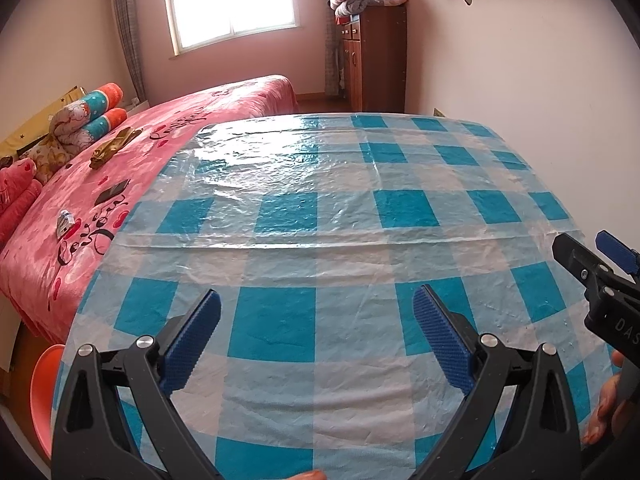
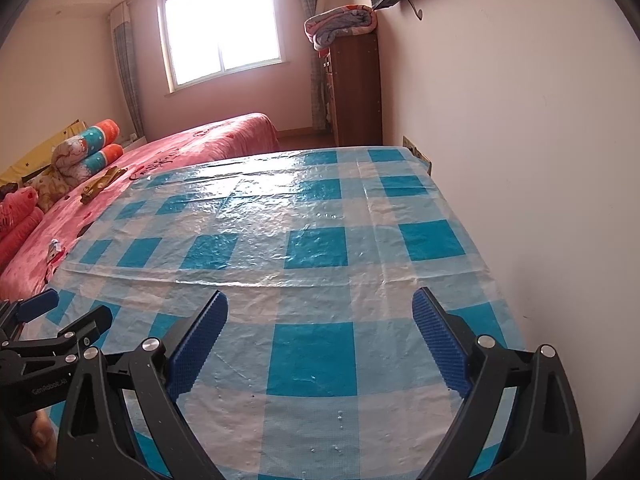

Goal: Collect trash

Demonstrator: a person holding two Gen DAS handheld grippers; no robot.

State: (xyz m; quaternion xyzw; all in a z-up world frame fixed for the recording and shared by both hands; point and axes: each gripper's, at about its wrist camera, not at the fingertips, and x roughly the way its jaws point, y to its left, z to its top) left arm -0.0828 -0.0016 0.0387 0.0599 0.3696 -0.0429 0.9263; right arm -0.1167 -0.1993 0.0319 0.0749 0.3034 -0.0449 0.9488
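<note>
Both grippers hover over a table with a blue and white checked plastic cover, also seen in the right wrist view. My left gripper is open and empty. My right gripper is open and empty; it also shows at the right edge of the left wrist view. The left gripper shows at the left edge of the right wrist view. On the pink bed, a crumpled gold wrapper, a small dark flat object and a small white packet lie loose. The wrapper and packet show in the right wrist view too.
The pink bed stands left of the table, with rolled quilts and pillows at its head. A wooden cabinet with a folded blanket stands by the far wall. A white wall borders the table's right side. An orange stool sits at the lower left.
</note>
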